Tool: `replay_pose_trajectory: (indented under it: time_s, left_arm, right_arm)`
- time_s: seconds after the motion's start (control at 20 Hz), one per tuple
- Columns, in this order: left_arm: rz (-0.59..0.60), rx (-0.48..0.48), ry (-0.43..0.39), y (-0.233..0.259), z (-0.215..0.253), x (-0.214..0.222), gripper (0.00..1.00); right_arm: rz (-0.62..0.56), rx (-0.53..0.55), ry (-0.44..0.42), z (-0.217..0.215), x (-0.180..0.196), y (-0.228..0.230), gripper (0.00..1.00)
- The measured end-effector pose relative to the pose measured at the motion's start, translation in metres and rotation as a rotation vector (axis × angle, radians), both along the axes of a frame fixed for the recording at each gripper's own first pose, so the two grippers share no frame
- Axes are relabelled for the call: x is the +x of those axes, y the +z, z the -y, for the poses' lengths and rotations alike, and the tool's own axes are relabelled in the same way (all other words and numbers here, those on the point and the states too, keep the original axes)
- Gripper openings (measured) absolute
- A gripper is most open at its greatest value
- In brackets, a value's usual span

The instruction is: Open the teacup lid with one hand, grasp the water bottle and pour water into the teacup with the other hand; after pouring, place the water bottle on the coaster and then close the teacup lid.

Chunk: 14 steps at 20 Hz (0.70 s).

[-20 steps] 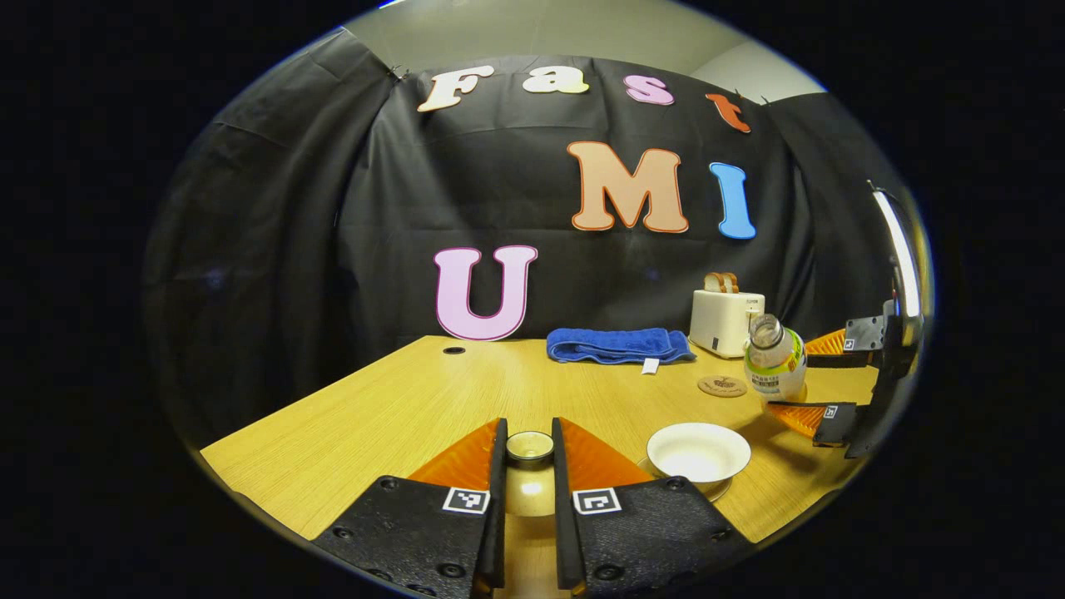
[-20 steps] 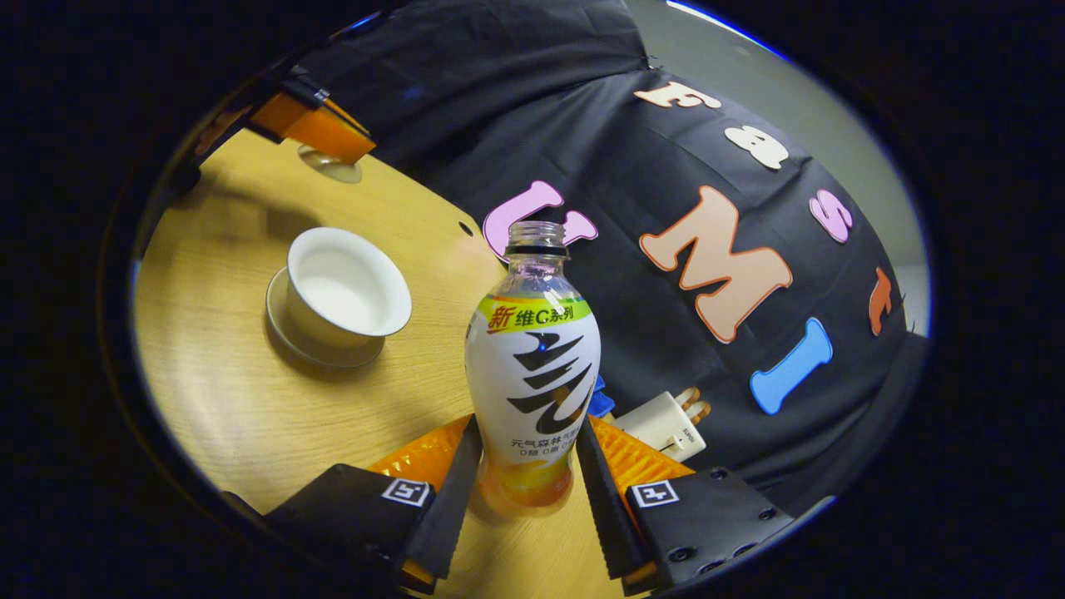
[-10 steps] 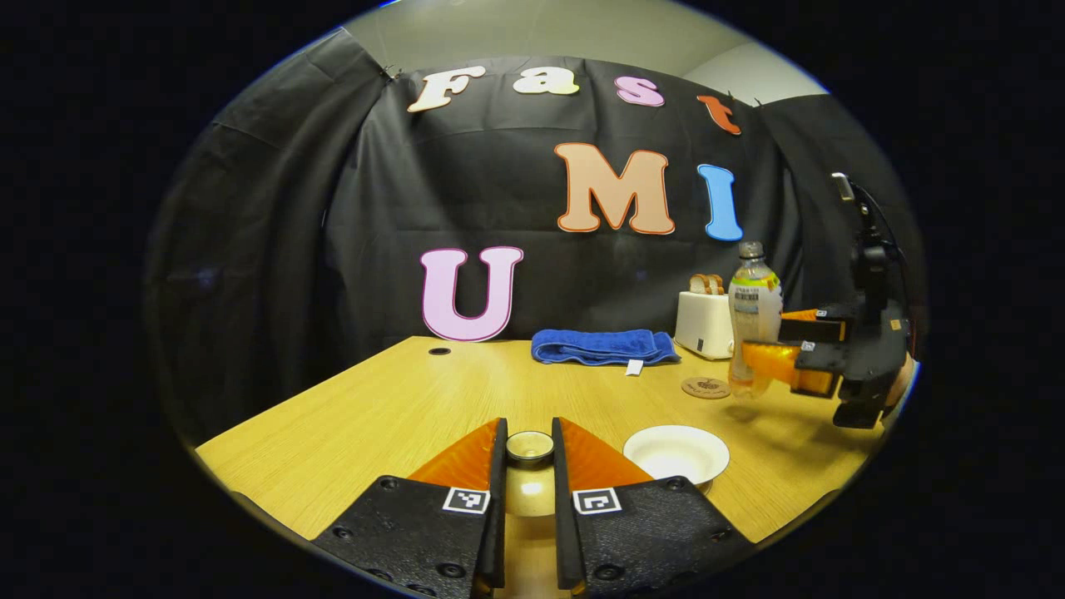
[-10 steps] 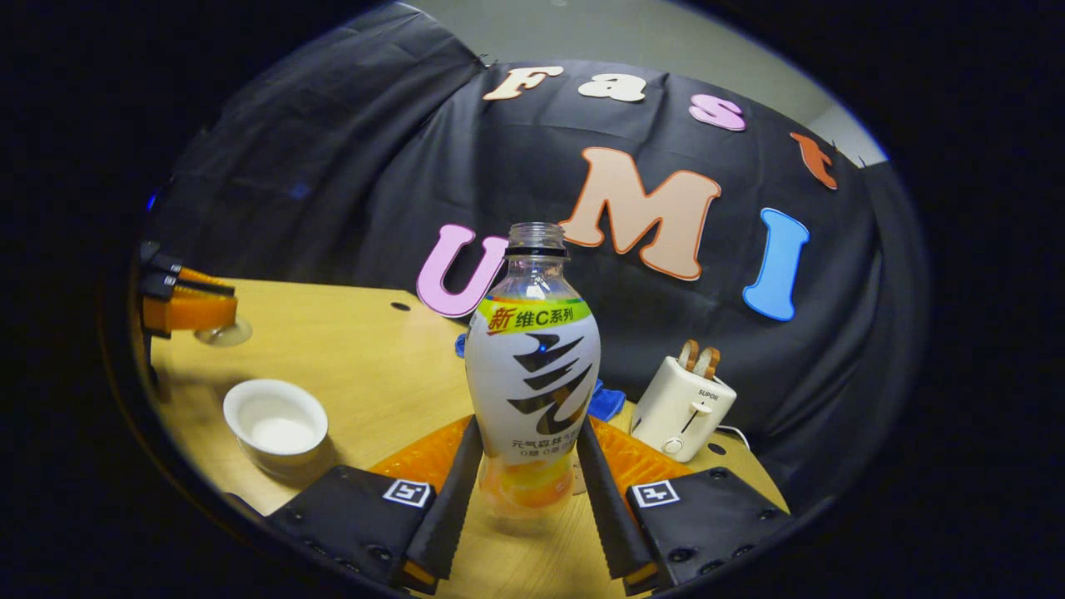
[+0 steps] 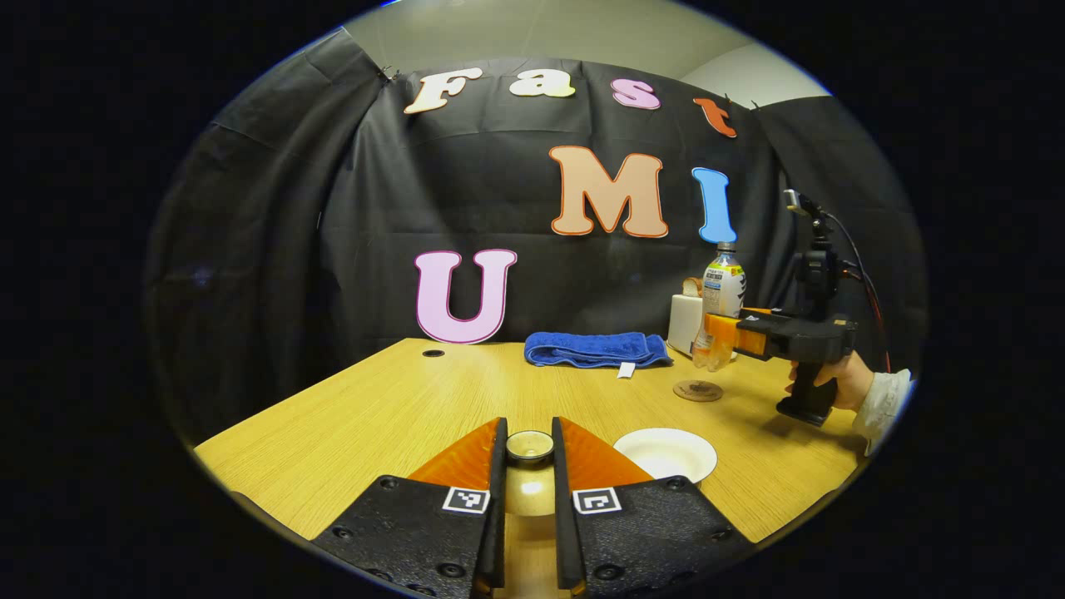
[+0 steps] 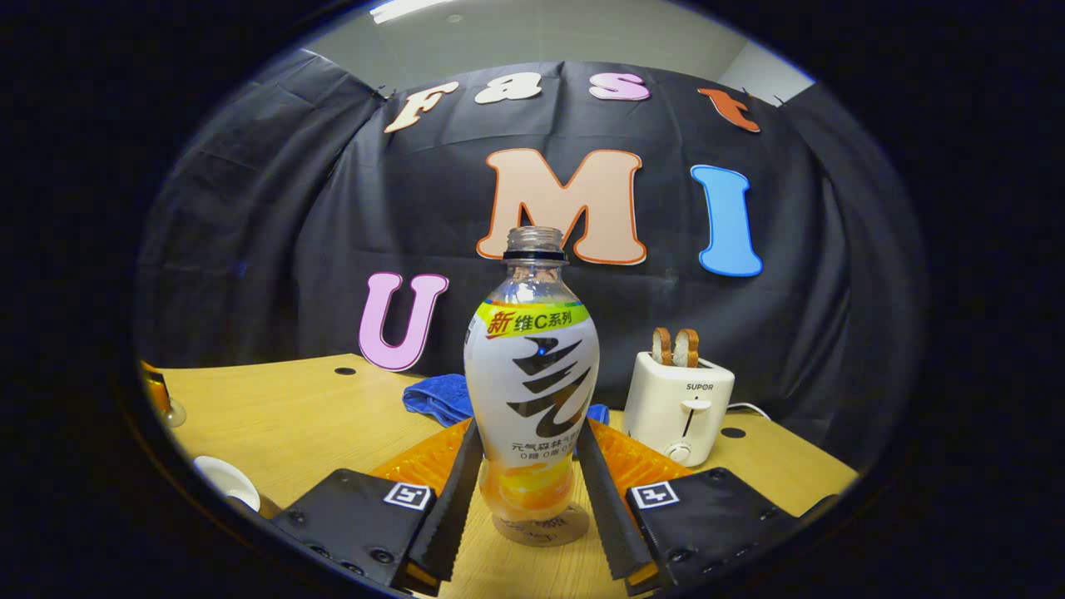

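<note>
Pale wood-grain table, matt, fine straight streaks running across it, only a soft sheen under the light. Water bottle is clear glossy plastic, neck see-through, a slick printed wrap round its belly catching small highlights. Below it the coaster looks flat and dull, maybe cork or card, hard to say. Teacup is white glazed ceramic, smooth and shiny at the rim. The lid gleams too, a glazed knob with a bright spot on it. Blue towel: soft looped cloth, fuzzy, no shine. Toaster has a smooth cream plastic shell, satin finish. Booth wall is creased matt black cloth.
</note>
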<state>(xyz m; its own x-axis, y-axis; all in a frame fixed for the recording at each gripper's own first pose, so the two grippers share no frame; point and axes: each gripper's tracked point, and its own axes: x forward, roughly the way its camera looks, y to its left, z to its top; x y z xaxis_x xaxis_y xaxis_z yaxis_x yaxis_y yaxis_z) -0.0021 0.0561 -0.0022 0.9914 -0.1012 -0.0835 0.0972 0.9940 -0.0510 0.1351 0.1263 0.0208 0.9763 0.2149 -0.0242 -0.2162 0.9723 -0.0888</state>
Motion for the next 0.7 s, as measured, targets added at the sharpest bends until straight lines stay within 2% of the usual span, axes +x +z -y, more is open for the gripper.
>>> replay_pose_trajectory:
  time_s: [0.35,0.55,0.7]
  left_arm:
    - [0.004,-0.010,-0.007,0.001,0.003,-0.006,0.22]
    - [-0.001,-0.015,-0.006,-0.002,0.002,-0.007,0.22]
    - [-0.001,-0.010,-0.004,-0.002,0.002,-0.007,0.22]
  right_arm:
    - [-0.143,0.049,-0.044,0.009,0.026,-0.044,0.72]
    - [-0.142,-0.012,-0.043,0.015,0.028,-0.056,0.72]
    - [-0.139,-0.010,-0.052,0.016,0.022,-0.058,0.72]
